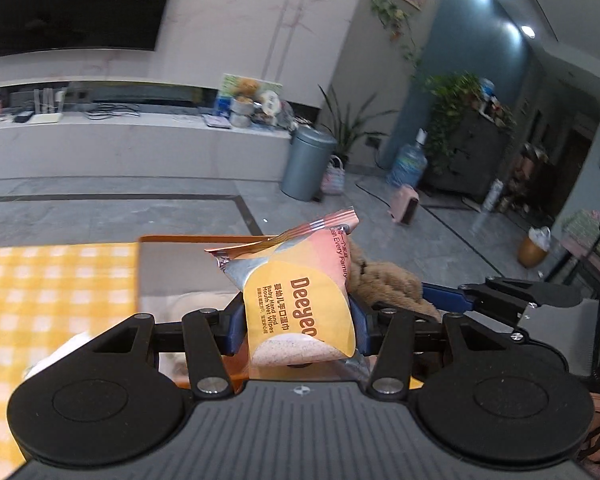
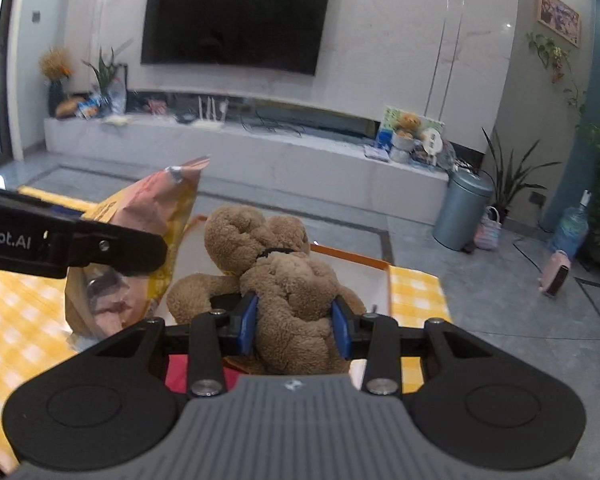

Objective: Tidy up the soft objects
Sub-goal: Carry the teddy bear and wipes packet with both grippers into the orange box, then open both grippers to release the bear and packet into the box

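Both hands were loaded here: the left gripper (image 1: pixel 300 322) was clamped on a wet wipes pack (image 1: pixel 300 296), the right gripper (image 2: pixel 296 324) was squeezing a brown teddy bear (image 2: pixel 284 276) round its body, and both hung side by side above the orange tray (image 2: pixel 352 260) on the yellow checked surface (image 1: pixel 52 292). My take was to lower one at a time, bear first since it's floppy, and only let go once each thing rested on the tray so nothing bounced out.
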`<state>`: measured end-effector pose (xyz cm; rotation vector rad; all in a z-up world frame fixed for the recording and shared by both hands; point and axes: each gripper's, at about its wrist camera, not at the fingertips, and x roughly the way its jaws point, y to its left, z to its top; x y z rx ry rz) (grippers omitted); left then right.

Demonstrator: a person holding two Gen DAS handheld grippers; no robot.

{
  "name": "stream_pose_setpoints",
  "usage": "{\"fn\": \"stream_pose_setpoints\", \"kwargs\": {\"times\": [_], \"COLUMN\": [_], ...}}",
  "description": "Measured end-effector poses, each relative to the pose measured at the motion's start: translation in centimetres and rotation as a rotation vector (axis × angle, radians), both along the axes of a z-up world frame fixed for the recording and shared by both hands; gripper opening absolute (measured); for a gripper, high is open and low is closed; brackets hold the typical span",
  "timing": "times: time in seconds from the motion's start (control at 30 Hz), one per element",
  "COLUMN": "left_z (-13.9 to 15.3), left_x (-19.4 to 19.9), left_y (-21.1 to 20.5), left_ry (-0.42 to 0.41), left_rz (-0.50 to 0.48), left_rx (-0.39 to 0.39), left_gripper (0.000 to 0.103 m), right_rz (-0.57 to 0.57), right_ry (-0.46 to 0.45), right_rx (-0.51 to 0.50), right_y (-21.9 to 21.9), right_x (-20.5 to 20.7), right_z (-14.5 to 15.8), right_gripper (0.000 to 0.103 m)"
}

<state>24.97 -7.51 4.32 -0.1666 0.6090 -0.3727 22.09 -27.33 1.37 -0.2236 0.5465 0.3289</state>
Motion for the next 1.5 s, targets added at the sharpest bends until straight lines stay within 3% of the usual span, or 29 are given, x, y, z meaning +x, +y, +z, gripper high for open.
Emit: {"fn": "stream_pose_setpoints", "kwargs": {"times": [0.27,0.57,0.83,1.07,1.13,1.27,1.33,1.5], "left_z": [-3.5,-6.9,-8.7,-8.8,-8.4,-7.0,-6.2,-3.9], "left_x": [5.4,7.2,8.0,8.0,7.9,7.2,6.8,4.7], "left_y": [-2.9,-3.3,-3.4,-2.7,-2.4,-2.1,-2.0,-1.3], "left_ry": [0.055,0.105,0.147,0.161,0.160,0.122,0.100,0.034], "left_rz": [-0.048,-0.056,-0.054,-0.050,-0.043,-0.036,-0.034,-0.025], "left_rx": [0.077,0.102,0.107,0.096,0.082,0.078,0.077,0.076], "left_gripper": [0.057,0.057,0.057,0.059,0.064,0.079,0.084,0.089], "right_rz": [-0.012,-0.011,-0.025,-0.012,-0.009,-0.011,-0.016,-0.029], "right_ry": [0.091,0.186,0.223,0.226,0.221,0.196,0.181,0.142], "right_rx": [-0.084,-0.114,-0.123,-0.132,-0.134,-0.141,-0.142,-0.118], "right_y": [-0.8,-0.6,-0.9,-0.5,-0.5,-0.6,-0.6,-0.9], "right_x": [5.9,9.8,11.8,11.5,11.3,10.5,10.0,8.0], "right_z": [-3.6,-7.5,-9.3,-9.3,-9.1,-8.1,-7.4,-5.5], "right_gripper": [0.038,0.038,0.039,0.044,0.045,0.059,0.061,0.067]}}
